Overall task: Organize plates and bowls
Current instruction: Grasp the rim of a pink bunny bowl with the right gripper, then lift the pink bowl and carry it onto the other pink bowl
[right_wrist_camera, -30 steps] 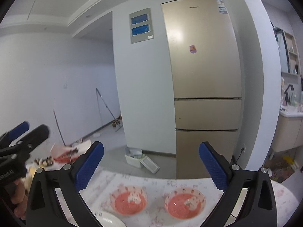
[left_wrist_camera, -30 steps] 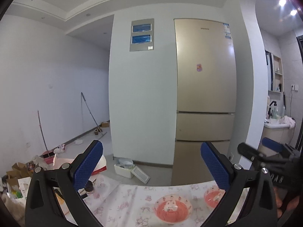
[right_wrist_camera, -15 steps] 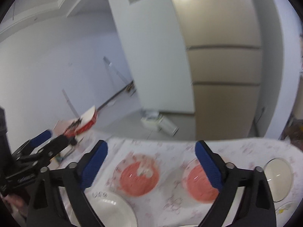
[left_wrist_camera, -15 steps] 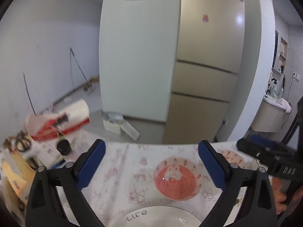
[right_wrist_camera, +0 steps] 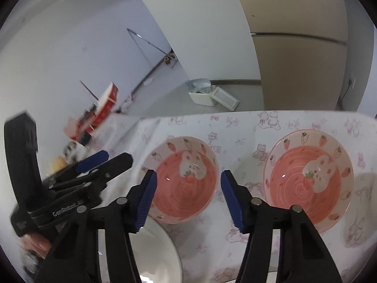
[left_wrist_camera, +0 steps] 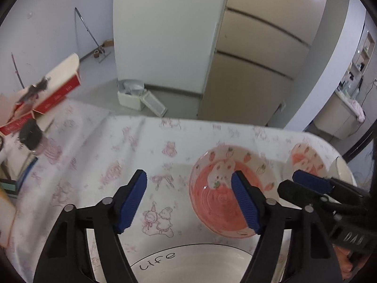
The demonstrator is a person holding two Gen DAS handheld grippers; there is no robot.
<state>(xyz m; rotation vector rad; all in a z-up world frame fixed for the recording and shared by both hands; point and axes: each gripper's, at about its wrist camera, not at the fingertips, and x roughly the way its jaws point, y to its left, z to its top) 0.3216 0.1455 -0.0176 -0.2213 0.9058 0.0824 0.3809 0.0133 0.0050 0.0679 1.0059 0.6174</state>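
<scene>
Pink and white patterned cloth [left_wrist_camera: 99, 155] is seen covering the desk in the left wrist view. The left claw [left_wrist_camera: 188, 200] is held partly open at the lower middle of the frame, its jaws having just been closing, with nothing gripped between them. A pink bowl [left_wrist_camera: 226, 207] with strawberries on its rim is seen at centre right, partly behind the right-hand blue pad. A second pink bowl [left_wrist_camera: 306, 160] lies further right, behind the other claw. A white plate [left_wrist_camera: 200, 264] marked "life" is found at the bottom edge. A red and cream box [left_wrist_camera: 54, 89] is seen at the upper left.

In the right wrist view, the right claw [right_wrist_camera: 188, 200] is held about half open at lower centre, its jaws having just been closing, and nothing is clamped. The first pink bowl [right_wrist_camera: 183, 181] is seen just beyond the pads; the second [right_wrist_camera: 308, 184] sits at the right, apart from it. The white plate [right_wrist_camera: 155, 254] lies at the lower left.
</scene>
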